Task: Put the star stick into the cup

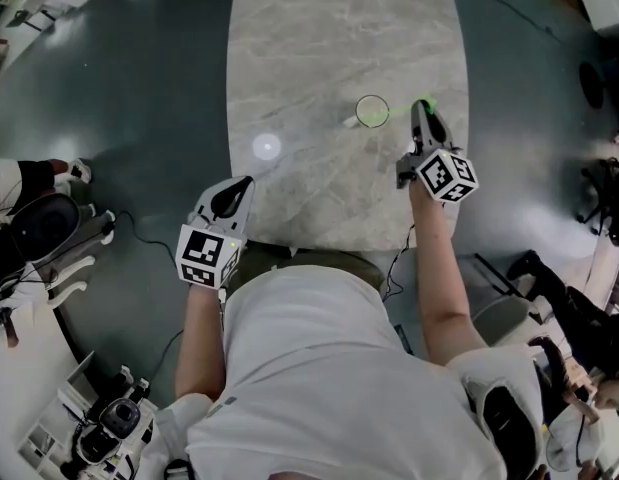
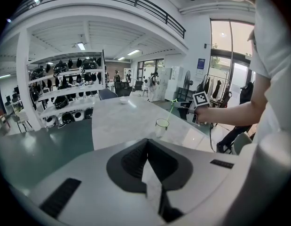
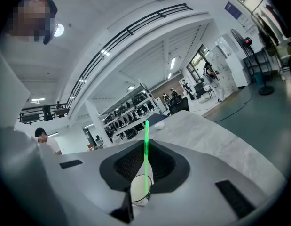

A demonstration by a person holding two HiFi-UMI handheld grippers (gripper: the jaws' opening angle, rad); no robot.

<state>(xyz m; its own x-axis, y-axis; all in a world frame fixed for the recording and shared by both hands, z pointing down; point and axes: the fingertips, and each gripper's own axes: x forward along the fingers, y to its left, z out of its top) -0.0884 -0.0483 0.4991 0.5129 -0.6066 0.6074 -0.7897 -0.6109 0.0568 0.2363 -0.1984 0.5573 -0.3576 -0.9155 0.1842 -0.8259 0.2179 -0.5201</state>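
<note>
Green star stick [image 3: 146,147] in clear cup [image 2: 161,127], pinched by right gripper [image 1: 424,115]; left gripper [image 1: 243,184] closed, empty.

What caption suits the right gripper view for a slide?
Right gripper pinching a thin green star stick, its end at the clear round cup on grey marble table.
</note>
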